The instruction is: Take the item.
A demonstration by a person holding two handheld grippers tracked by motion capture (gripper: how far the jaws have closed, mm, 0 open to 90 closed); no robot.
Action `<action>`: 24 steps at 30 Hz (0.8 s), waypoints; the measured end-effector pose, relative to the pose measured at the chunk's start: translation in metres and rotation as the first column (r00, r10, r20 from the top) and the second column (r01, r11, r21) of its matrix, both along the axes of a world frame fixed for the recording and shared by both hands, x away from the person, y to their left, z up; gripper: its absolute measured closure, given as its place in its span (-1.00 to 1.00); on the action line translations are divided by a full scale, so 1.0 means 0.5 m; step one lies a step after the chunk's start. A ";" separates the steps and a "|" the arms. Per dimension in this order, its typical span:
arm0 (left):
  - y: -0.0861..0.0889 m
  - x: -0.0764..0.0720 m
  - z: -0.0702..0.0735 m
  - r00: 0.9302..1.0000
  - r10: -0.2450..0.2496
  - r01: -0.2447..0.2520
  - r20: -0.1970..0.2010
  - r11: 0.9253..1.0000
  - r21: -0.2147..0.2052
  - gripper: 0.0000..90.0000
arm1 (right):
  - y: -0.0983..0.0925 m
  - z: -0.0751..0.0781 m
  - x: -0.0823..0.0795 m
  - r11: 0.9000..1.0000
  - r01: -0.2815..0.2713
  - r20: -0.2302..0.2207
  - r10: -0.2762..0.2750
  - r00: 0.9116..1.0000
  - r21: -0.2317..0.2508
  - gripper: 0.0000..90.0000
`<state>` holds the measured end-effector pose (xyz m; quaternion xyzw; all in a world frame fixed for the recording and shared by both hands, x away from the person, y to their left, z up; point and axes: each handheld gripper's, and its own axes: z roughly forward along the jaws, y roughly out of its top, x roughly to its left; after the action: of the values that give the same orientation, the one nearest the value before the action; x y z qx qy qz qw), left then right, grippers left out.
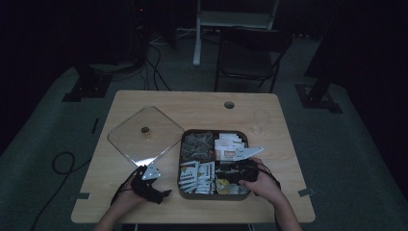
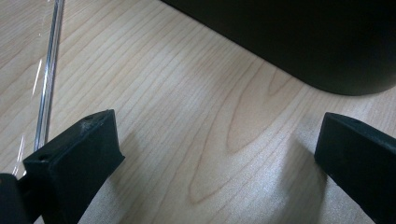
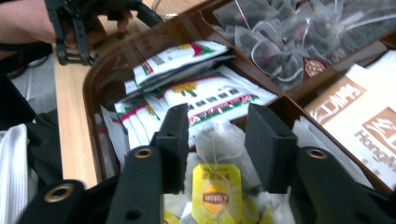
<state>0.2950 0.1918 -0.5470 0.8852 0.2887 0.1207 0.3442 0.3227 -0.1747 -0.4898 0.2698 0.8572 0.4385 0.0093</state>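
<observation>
A dark compartment box [image 1: 214, 193] packed with tea sachets takes up the near middle of the worktop [image 1: 284, 159], its raised walls and inner dividers hemming in any reach from the side. A clear square lid [image 1: 144, 136] lies flat to its left, leaving a narrow lane of bare wood between the two. The far edge and right flank stand open, apart from what appears to be a clear glass [image 1: 260, 121] in the dim light.
</observation>
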 end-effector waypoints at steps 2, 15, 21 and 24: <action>0.000 0.000 0.000 1.000 0.001 -0.001 0.000 1.000 0.000 -0.99 | 0.001 -0.005 0.000 1.000 -0.008 -0.001 0.008 1.000 -0.023 0.54; 0.000 0.000 0.000 1.000 0.001 -0.001 0.000 1.000 0.000 -0.99 | 0.008 -0.013 0.002 0.997 0.003 -0.004 -0.003 1.000 -0.078 1.00; 0.000 0.000 0.000 1.000 0.001 -0.001 0.000 1.000 -0.002 -0.99 | -0.003 0.001 0.000 0.999 0.028 0.021 -0.028 0.999 -0.017 1.00; 0.000 0.000 0.000 1.000 0.001 -0.001 0.000 1.000 -0.001 -0.99 | -0.016 0.015 0.000 0.998 0.062 0.030 -0.063 0.998 0.029 1.00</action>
<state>0.2950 0.1918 -0.5471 0.8849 0.2891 0.1206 0.3447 0.3225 -0.1828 -0.4824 0.2897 0.8418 0.4543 0.0325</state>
